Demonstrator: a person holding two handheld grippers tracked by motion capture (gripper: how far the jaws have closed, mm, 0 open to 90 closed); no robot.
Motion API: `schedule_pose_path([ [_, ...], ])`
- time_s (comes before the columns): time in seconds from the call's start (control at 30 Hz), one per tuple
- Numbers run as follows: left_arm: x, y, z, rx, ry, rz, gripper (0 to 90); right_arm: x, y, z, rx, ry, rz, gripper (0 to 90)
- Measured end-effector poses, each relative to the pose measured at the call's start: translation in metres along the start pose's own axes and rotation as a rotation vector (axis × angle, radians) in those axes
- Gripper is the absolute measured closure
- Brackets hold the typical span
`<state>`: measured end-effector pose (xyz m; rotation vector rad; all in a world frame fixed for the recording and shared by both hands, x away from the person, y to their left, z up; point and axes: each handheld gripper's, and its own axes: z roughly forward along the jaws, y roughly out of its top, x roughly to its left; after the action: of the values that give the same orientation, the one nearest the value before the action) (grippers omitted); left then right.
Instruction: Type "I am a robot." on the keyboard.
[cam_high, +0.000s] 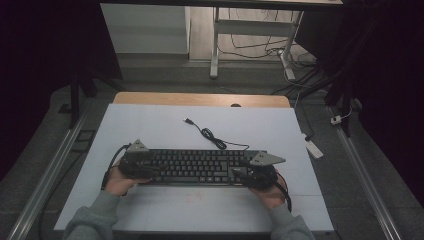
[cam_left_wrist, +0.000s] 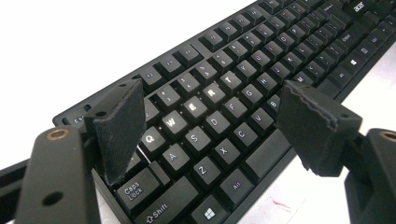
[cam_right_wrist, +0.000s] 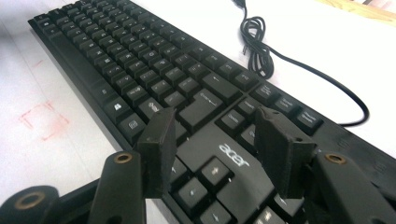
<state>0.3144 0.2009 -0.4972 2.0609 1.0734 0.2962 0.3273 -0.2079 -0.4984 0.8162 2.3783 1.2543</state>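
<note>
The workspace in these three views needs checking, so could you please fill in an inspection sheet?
Surface: white table top, faint red marks near the front.
Job's things: black Acer keyboard, lying flat, keys up.
Clutter: nothing seen.
Grippers: left gripper open over the keyboard's left end; right gripper open over the arrow keys.
Cables: black USB cable partly coiled behind the keyboard, plug loose.
Surroundings: grey floor, metal desk legs, loose black floor wires, dark curtains.
</note>
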Motion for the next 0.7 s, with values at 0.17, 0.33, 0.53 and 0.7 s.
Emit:
schedule_pose_path([
  [0.17,0.001,0.000,0.000,-0.001,0.009,-0.001,24.7,-0.002,-0.005,-0.006,-0.005,0.000,0.007,47.5],
  [0.33,0.001,0.000,0.000,-0.016,0.020,0.001,26.8,-0.002,-0.007,-0.006,0.006,-0.002,0.005,47.3],
  [0.53,-0.003,0.003,0.004,-0.033,0.033,0.012,33.2,-0.001,-0.007,-0.004,0.013,0.001,0.000,47.3],
  [0.7,-0.007,0.007,0.013,-0.030,0.030,0.030,40.5,-0.002,-0.008,-0.002,0.022,0.002,0.000,47.2],
])
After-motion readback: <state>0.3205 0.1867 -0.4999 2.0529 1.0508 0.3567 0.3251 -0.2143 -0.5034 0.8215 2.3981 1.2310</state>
